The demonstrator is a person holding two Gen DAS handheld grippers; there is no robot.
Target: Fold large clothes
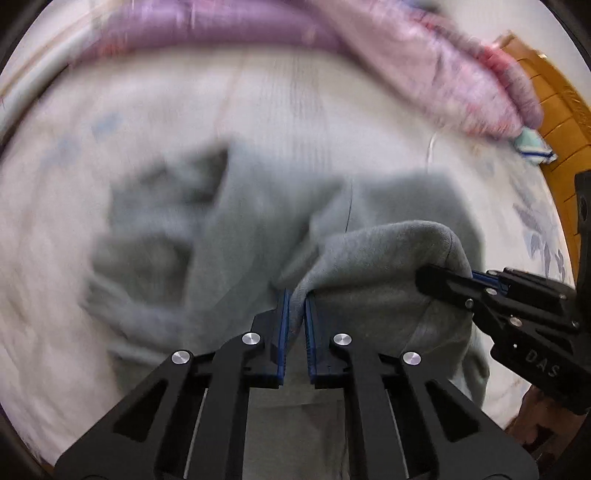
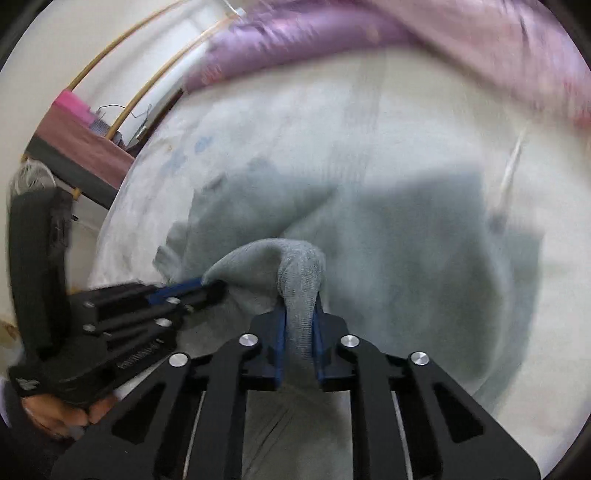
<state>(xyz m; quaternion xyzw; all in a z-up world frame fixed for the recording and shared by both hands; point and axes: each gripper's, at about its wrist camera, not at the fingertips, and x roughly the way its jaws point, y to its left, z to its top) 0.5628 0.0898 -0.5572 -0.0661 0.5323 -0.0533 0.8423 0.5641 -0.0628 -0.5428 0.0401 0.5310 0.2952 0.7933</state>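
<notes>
Pinched cloth sits closest to the lens: the left claw (image 1: 296, 302) is clamped on a thin fold of the grey garment (image 1: 229, 236), and the right claw (image 2: 300, 314) is clamped on a thicker ridge of the same edge, close beside the left one. That raised edge is the landmark here. Beyond it the rest of the garment lies spread and rumpled on the bed (image 1: 258, 110), blurred by motion.

Risk, as I judge it: the left bite looks shallow, so a quick pull could slip the fabric out. With both grips so close together, the far cloth may drag and bunch rather than fold flat. A thin white cord (image 2: 511, 166) lies beyond the edge to the right and could snag.

Open bed stretches beyond the edge up to the purple bedding (image 1: 221, 26). Right of the edge the mattress ends near a wooden frame (image 1: 554, 122); left of it the bed drops off towards a low bench (image 2: 81, 147).
</notes>
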